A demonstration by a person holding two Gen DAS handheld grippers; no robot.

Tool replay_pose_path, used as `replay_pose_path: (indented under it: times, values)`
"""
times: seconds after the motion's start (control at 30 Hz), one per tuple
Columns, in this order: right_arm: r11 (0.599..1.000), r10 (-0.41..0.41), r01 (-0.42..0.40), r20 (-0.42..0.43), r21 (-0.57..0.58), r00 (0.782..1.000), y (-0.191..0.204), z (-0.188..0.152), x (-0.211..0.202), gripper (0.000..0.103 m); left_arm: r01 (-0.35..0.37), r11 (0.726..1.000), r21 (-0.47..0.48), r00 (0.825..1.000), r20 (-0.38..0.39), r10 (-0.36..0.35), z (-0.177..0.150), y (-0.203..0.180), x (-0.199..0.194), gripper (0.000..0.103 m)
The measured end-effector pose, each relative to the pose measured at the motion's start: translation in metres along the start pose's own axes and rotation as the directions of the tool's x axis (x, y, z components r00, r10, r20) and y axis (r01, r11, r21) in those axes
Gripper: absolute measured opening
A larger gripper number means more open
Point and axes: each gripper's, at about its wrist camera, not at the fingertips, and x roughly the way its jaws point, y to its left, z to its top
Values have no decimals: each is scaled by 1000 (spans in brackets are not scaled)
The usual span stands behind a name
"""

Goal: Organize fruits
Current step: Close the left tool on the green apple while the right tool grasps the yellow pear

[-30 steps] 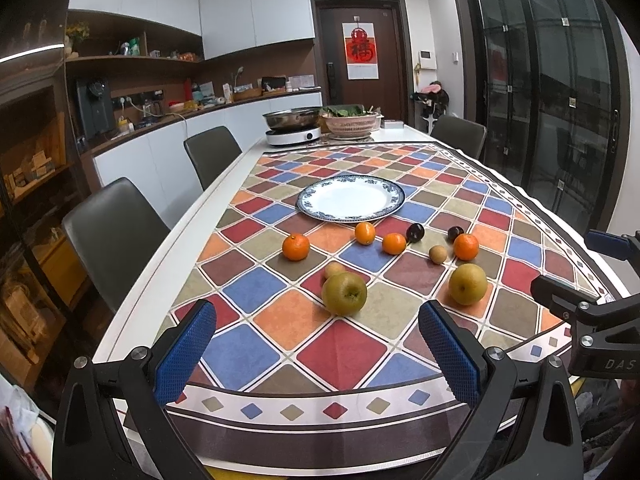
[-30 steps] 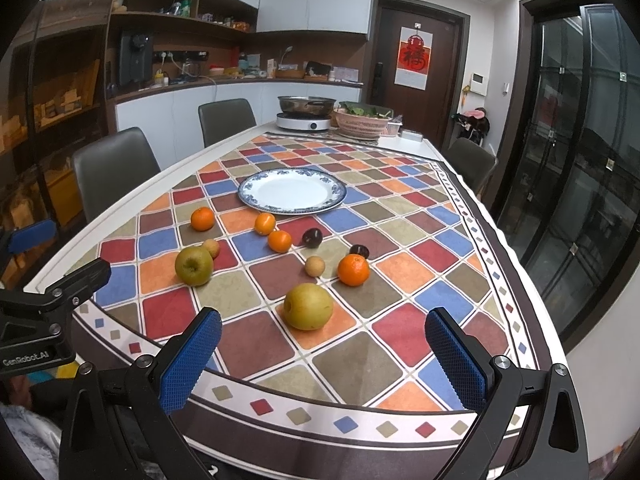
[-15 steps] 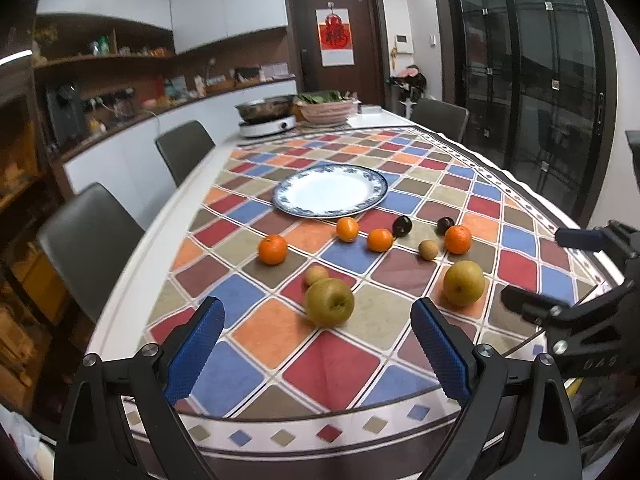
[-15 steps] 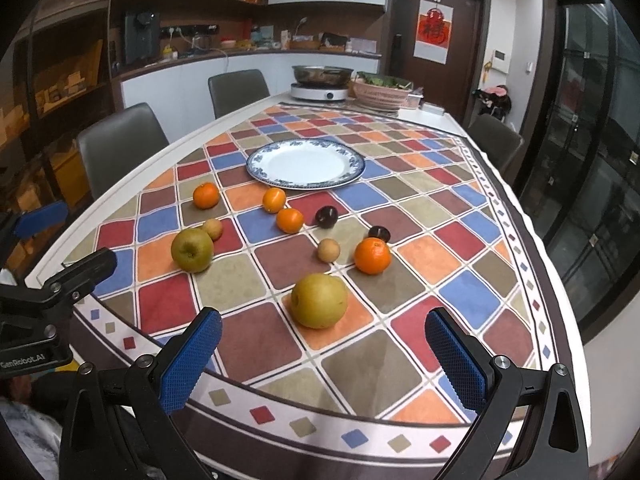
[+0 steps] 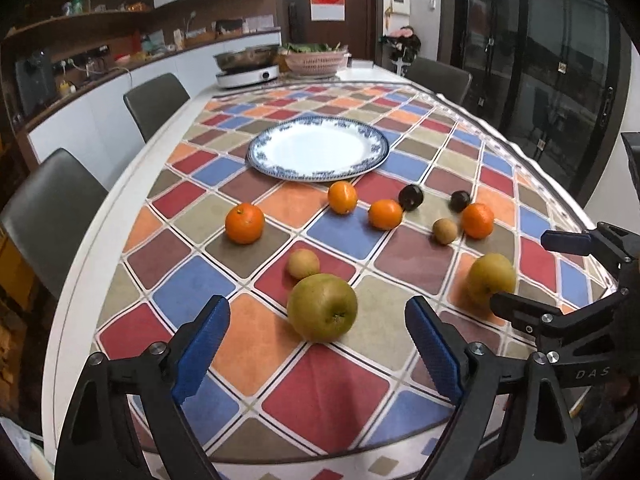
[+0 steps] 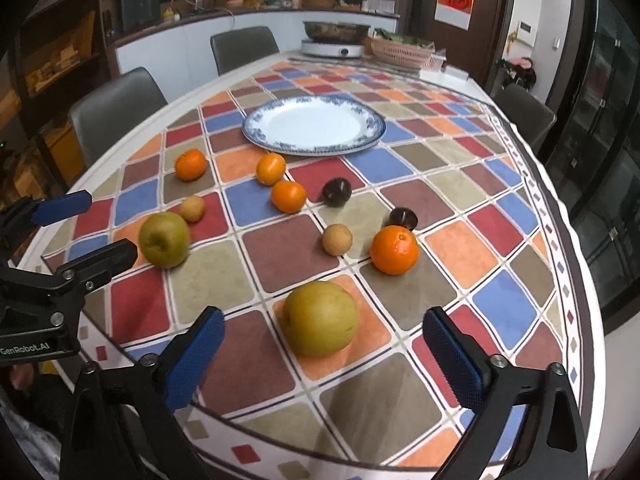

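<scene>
Hovering with jaws spread wide, the left gripper (image 5: 316,356) faces the green apple (image 5: 322,306) and the right gripper (image 6: 322,354) the yellow pear (image 6: 320,318). Nothing is gathered: the plate (image 5: 256,150) beyond holds 0 fruit, all still loose on the tablecloth (image 5: 332,392).

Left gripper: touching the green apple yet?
Apart. In the left wrist view the left gripper is open, and tablecloth shows between each blue pad and the green apple, which sits just ahead of the fingertips.
</scene>
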Motion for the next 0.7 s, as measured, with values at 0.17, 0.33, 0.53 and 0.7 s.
replay_pose_path:
  times: [0.17, 0.33, 0.53, 0.7]
  values:
    - [1000, 20, -19, -53, 8, 998, -1, 2, 17, 90, 15, 1000, 6, 999, -50, -15, 0, 2, 19, 86]
    - [999, 36, -33, -107, 26, 994, -3, 2, 33, 80, 28, 1000, 9, 995, -96, -27, 0, 3, 35, 80]
    - [998, 50, -45, -143, 34, 988, -4, 3, 44, 70, 33, 999, 1, 992, -123, -33, 2, 5, 48, 77]
    - [997, 59, -52, -163, 52, 985, -7, 2, 49, 62, 45, 999, 6, 989, -143, -44, 3, 3, 54, 67]
